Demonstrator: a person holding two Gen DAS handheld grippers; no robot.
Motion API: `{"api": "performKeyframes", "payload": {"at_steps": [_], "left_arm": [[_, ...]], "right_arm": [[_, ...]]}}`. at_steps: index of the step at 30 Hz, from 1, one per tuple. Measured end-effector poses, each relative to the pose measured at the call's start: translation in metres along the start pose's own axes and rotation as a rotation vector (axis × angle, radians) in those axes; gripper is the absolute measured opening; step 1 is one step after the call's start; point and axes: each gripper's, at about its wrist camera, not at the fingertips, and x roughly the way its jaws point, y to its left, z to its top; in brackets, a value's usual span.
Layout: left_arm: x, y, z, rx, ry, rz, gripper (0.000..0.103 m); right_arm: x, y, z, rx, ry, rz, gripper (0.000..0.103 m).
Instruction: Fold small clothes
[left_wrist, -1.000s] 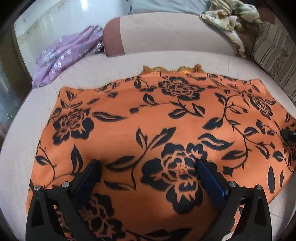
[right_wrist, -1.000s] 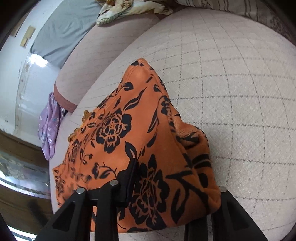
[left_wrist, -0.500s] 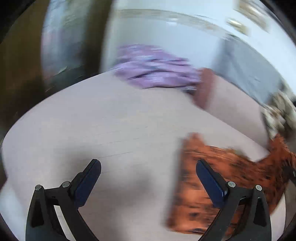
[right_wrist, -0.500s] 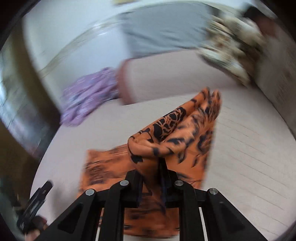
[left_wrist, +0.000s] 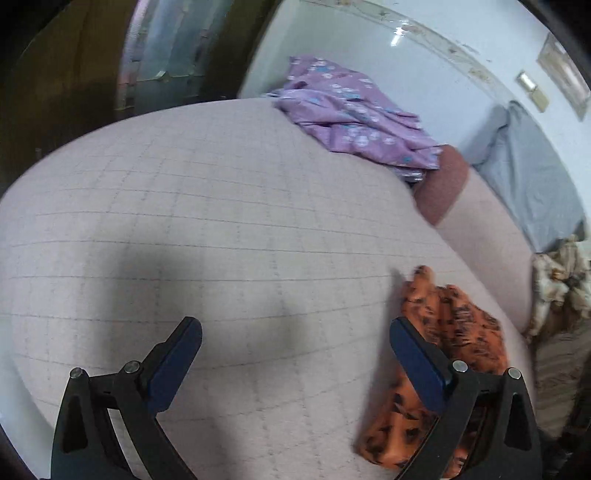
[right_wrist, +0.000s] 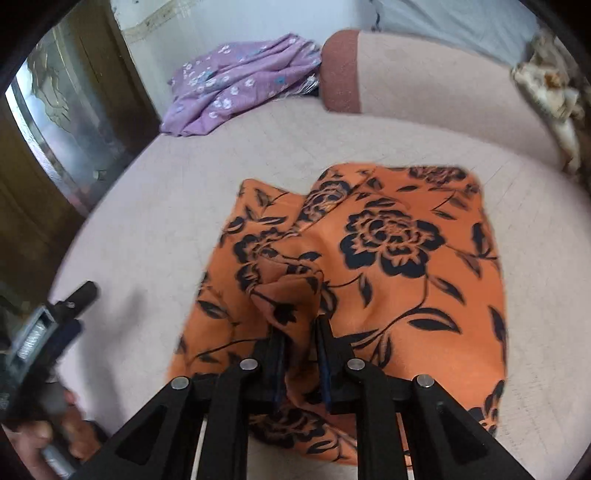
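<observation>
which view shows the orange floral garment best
The right wrist view: the orange floral garment fills the centre, pinched in the right gripper. The left wrist view catches only a blurred edge of it behind one finger of the open left gripper.

Your right tongs (right_wrist: 298, 332) pinch a raised fold of the orange garment (right_wrist: 391, 266) with black flowers; their jaws have just eased a little wider, with the cloth still pressed between them. The garment lies rumpled on the pale quilted bed (right_wrist: 147, 229). At eight o'clock your left tongs (right_wrist: 55, 317) hover beside it. At eleven o'clock, a purple flowered cloth (right_wrist: 236, 85); at one o'clock, a bolster (right_wrist: 424, 81).
</observation>
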Motion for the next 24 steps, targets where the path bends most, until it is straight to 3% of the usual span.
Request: {"api": "performKeyframes", "payload": {"at_steps": [1,2,3,10,14,18,21,22,24], "left_arm": [[0.0,-0.003,0.0,0.007,0.005,-0.025,0.101],[0.0,-0.005,-0.001,0.011,0.015,-0.066,0.101],[0.0,-0.007,-0.001,0.008,0.025,-0.105,0.101],[-0.004,-0.039,-0.009,0.076,0.077,-0.356,0.101],[0.012,-0.076,-0.021,0.121,0.206,-0.458,0.101],[0.025,-0.117,-0.04,0.221,0.279,-0.434,0.094],[0.044,-0.145,-0.052,0.287,0.332,-0.352,0.09],[0.054,-0.15,-0.055,0.291,0.355,-0.319,0.084],[0.067,-0.153,-0.058,0.293,0.396,-0.256,0.053]], "right_arm": [[0.003,-0.002,-0.002,-0.006,0.022,-0.005,0.034],[0.007,-0.003,-0.007,-0.011,0.04,-0.005,0.062],[0.01,-0.005,-0.013,-0.006,0.05,0.01,0.074],[-0.024,-0.016,-0.044,0.074,-0.104,0.084,0.076],[-0.049,-0.053,-0.057,0.212,-0.151,0.165,0.076],[-0.052,-0.07,-0.072,0.261,-0.149,0.235,0.076],[-0.052,-0.076,-0.079,0.261,-0.151,0.27,0.076],[-0.053,-0.079,-0.082,0.258,-0.157,0.272,0.076],[-0.053,-0.088,-0.085,0.271,-0.166,0.294,0.076]]}}
